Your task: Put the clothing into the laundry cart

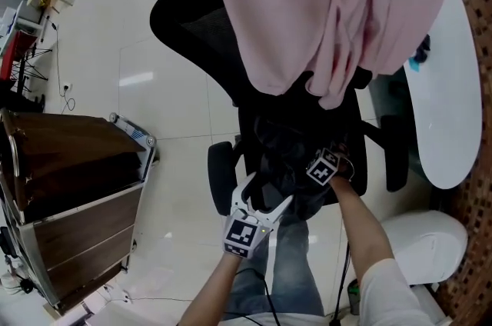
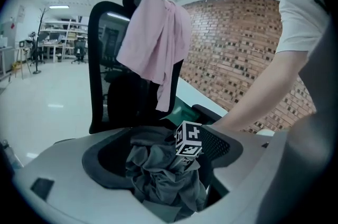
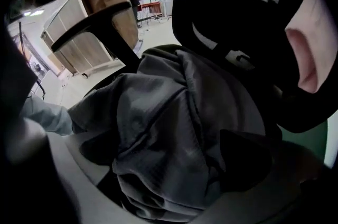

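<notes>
Cream tiled floor surrounds the black chair bearing grey clothing; left gripper and right gripper both gape.

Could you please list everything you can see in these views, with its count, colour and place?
Office chair: one, black, middle of the floor.
Pink garment: one, pink, draped over the chair's back.
Grey garment: one, dark grey, crumpled on the chair's seat.
Laundry cart: one, brown with a metal frame, left of the chair.
Table: one, white, right of the chair.
Left gripper: one, white, open, in front of the seat.
Right gripper: one, open, jaws around the grey garment.
</notes>
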The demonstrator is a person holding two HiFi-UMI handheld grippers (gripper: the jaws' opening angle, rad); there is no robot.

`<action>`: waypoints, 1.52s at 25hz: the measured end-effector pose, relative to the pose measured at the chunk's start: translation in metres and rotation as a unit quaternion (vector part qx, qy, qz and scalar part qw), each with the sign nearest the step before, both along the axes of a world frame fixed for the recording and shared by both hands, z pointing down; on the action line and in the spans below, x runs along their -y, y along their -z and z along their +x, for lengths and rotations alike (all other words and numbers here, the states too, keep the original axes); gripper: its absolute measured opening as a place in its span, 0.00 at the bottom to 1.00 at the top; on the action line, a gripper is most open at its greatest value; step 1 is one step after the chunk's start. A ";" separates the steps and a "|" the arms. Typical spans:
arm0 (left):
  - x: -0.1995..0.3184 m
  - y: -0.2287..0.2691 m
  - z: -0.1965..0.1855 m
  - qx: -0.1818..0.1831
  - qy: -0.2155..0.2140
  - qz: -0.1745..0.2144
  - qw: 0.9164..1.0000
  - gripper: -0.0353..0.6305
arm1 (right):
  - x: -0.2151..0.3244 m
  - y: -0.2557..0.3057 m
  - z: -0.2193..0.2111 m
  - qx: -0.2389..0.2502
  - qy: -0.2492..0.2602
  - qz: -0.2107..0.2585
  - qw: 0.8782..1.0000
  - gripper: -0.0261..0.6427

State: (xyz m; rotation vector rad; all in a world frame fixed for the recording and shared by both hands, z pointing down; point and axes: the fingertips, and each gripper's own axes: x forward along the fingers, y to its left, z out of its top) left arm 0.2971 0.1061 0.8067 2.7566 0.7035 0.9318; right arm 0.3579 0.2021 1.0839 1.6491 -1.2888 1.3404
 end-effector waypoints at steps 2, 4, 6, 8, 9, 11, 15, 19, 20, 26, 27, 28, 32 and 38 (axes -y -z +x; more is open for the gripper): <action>0.002 -0.003 -0.003 0.002 0.001 0.001 1.000 0.65 | -0.003 -0.019 -0.005 0.016 -0.002 -0.016 1.000 0.99; 0.005 -0.003 -0.005 0.005 0.010 -0.001 1.000 0.65 | -0.006 -0.032 -0.010 0.027 -0.005 -0.030 0.999 1.00; 0.009 -0.007 -0.009 0.006 0.009 0.002 1.000 0.65 | -0.006 -0.038 -0.009 0.027 -0.009 -0.034 0.999 1.00; 0.013 -0.008 -0.012 0.004 0.013 0.002 1.000 0.65 | -0.001 -0.038 -0.004 0.022 -0.009 -0.024 0.999 1.00; 0.015 -0.007 -0.013 0.002 0.016 0.001 1.000 0.65 | 0.002 -0.037 -0.002 0.019 -0.009 -0.015 1.000 1.00; 0.020 -0.005 -0.012 -0.004 0.025 -0.001 1.000 0.65 | 0.008 -0.036 0.002 0.015 -0.009 0.000 1.000 1.00; 0.025 0.005 -0.006 -0.001 0.055 -0.017 0.998 0.65 | 0.014 -0.030 -0.007 0.022 -0.029 0.013 0.999 0.84; 0.020 0.005 -0.011 -0.005 0.034 -0.008 0.999 0.65 | 0.006 -0.031 -0.034 0.069 -0.114 0.023 0.991 0.33; 0.018 0.011 -0.009 -0.006 0.038 -0.012 0.999 0.65 | 0.004 -0.028 -0.037 0.077 -0.127 0.024 0.989 0.30; 0.020 0.037 -0.008 -0.018 0.056 -0.036 0.998 0.65 | 0.003 0.031 -0.035 0.068 -0.208 0.120 0.968 0.26; 0.021 0.041 -0.008 -0.021 0.058 -0.038 0.997 0.65 | 0.003 0.042 -0.037 0.068 -0.220 0.144 0.962 0.25; 0.022 0.048 -0.007 -0.024 0.063 -0.044 0.997 0.65 | 0.003 0.056 -0.039 0.069 -0.233 0.167 0.956 0.25; 0.025 0.078 -0.002 -0.041 0.071 -0.056 0.995 0.65 | 0.001 0.127 -0.047 0.054 -0.275 0.242 0.929 0.24; 0.037 0.128 -0.007 -0.074 0.081 -0.064 0.992 0.65 | -0.015 0.255 -0.047 -0.014 -0.333 0.326 0.885 0.22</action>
